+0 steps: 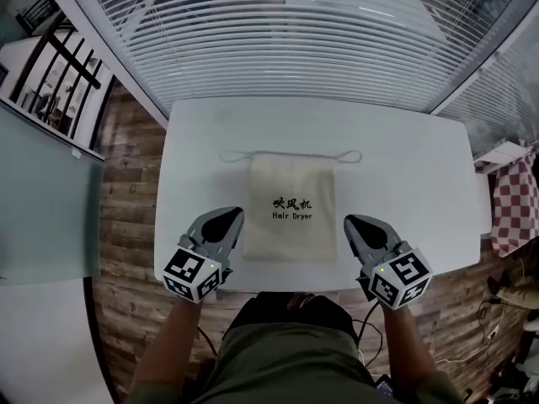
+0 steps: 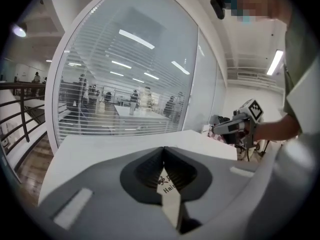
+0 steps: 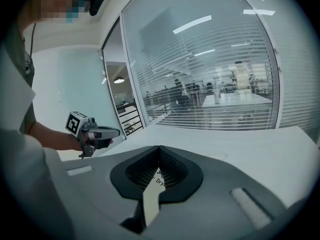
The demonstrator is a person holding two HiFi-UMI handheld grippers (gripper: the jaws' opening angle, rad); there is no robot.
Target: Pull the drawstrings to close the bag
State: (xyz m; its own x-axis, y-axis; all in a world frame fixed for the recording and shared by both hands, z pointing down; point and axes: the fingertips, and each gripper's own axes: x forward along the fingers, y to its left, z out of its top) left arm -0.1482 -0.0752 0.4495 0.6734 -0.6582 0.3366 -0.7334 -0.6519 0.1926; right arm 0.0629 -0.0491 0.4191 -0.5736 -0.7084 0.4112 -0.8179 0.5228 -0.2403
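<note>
A cream cloth bag (image 1: 290, 209) printed "Hair Dryer" lies flat at the middle of the white tabletop (image 1: 404, 167). Its gathered mouth is at the 12 o'clock end and its closed bottom at 6 o'clock, towards the person. The thin white cord drawstrings run along the mouth and spill out as one small loop at about 10 o'clock (image 1: 234, 156) and another at about 2 o'clock (image 1: 347, 156). Both loops rest slack on the tabletop.

The left gripper (image 1: 236, 215) hovers at the bag's 7 o'clock corner and the right gripper (image 1: 349, 221) at its 5 o'clock corner, each just beside the cloth. In the left gripper view the jaws (image 2: 163, 151) meet at their tips with nothing between them; the bag's print shows only through the gap lower down. The right gripper view shows the same: the jaws (image 3: 159, 151) are together and empty.

The mouth is not yet drawn in, so the pulling is all to come. The bag looks light, limp and likely to slide on the smooth tabletop, so a one-sided tug would probably drag it along rather than cinch it. The cords are thin and lie flat, so they are easy to miss. The best hold seems to be the loop ends, one per gripper, pinched well inside the jaws and pulled apart towards 9 and 3 o'clock.
</note>
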